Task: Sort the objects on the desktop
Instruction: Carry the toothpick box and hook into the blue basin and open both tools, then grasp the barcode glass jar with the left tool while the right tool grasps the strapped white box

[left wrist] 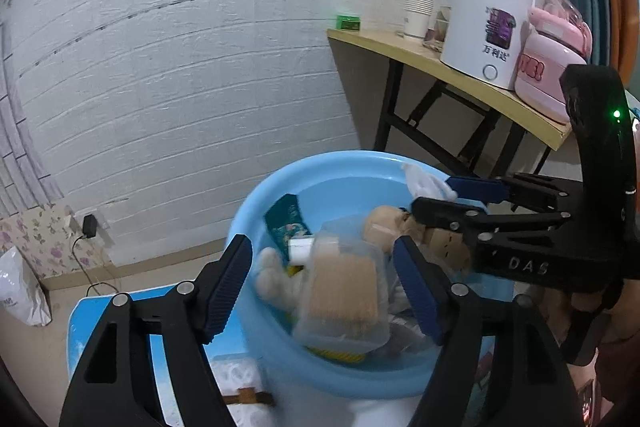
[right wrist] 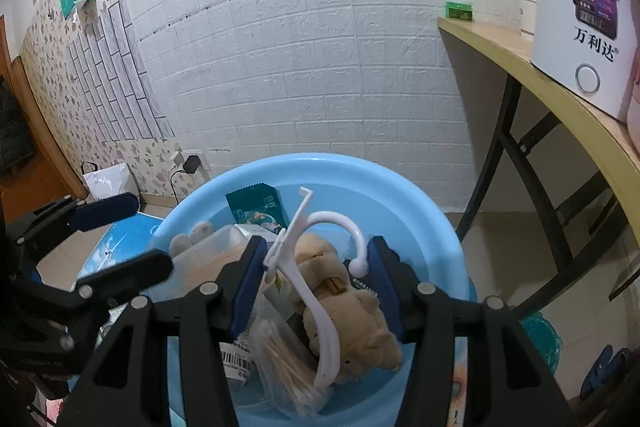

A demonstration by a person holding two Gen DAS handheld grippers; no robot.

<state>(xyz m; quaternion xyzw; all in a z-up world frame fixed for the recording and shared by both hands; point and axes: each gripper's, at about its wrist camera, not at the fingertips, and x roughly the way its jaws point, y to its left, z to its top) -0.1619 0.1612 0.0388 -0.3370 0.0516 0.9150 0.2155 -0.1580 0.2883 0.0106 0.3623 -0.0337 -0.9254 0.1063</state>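
Two things are on their way into the blue basin (right wrist: pixel 400 195): a white plastic hanger (right wrist: pixel 320 291) and a clear box of cotton swabs (left wrist: pixel 340 291); the hanger sits between the pads of the right gripper (right wrist: pixel 316 287), its hook curling up toward the right-hand pad and its long arm running down over a tan plush bear (right wrist: pixel 348 311) that already lies in the basin; whether the pads really press on the hanger or only flank it I cannot tell, so I would treat it as possibly loose. The swab box lies tilted on the heap, a white tube (left wrist: pixel 302 247) and a dark green sachet (left wrist: pixel 286 223) just behind it; the left gripper (left wrist: pixel 324 287) stands released, its pads clear of the box on both sides, so that drop looks finished.

To do the step in hand well, I judge the right hand should lower the hanger until its arm rests on the pile, then spread the pads wide and draw straight back, so that the hook does not snag a finger and drag the bear out; the left hand should pull away first, since the two tools hang close together over the same rim. Beyond the basin stand a wooden table (left wrist: pixel 480 87) with a white kettle (left wrist: pixel 484 23), well apart.
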